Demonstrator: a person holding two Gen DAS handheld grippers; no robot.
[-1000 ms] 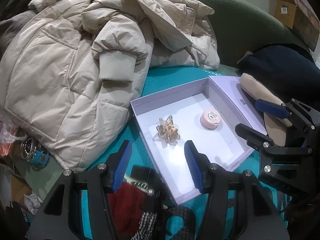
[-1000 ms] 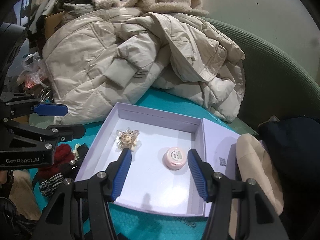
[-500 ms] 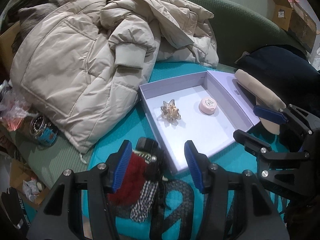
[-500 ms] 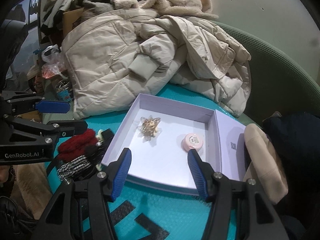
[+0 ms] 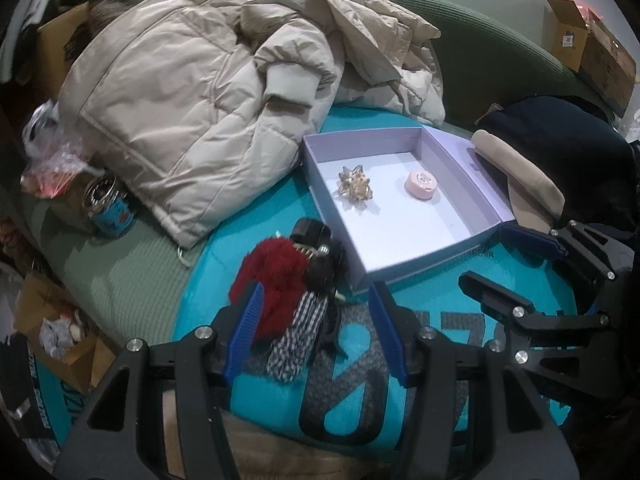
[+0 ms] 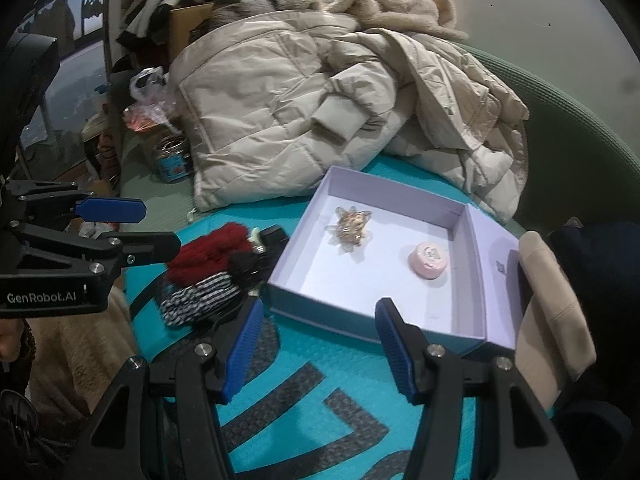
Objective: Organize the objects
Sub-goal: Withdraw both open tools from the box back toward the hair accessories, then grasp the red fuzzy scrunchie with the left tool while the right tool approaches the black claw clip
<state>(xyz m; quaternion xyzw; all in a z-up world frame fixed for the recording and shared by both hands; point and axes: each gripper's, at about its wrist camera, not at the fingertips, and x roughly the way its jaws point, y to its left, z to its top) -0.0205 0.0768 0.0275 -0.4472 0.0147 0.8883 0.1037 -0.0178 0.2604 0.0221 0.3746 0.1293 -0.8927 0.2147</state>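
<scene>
You have one lilac box, holding two things: one star-shaped clip and one pink round case. One puffy coat, one tin can, two grippers.

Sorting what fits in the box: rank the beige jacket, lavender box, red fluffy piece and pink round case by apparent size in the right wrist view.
1. beige jacket
2. lavender box
3. red fluffy piece
4. pink round case

All lie at a similar distance, so nearness hardly skews this order.

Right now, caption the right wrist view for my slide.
Open right tool before a box holding a brooch and pink case; hair accessories beside it.
</scene>
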